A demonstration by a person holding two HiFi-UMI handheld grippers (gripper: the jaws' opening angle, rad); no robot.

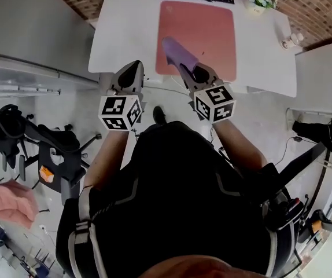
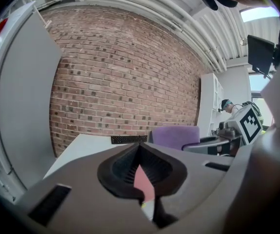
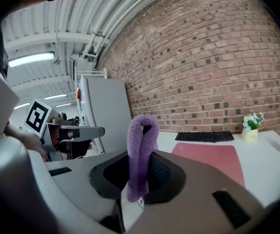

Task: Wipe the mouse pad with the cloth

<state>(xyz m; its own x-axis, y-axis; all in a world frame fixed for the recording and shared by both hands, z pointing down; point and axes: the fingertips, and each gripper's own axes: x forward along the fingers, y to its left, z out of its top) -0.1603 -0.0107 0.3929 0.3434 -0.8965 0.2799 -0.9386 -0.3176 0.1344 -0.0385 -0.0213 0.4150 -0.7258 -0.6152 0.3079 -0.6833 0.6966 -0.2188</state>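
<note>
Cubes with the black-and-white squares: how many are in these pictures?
2. The left cube sits at the back of the left gripper. The right cube sits on the right gripper, whose jaws grip the cloth. None looks hidden.

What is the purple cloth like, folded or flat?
Folded: the cloth loops over itself where the right gripper pinches it.
</note>
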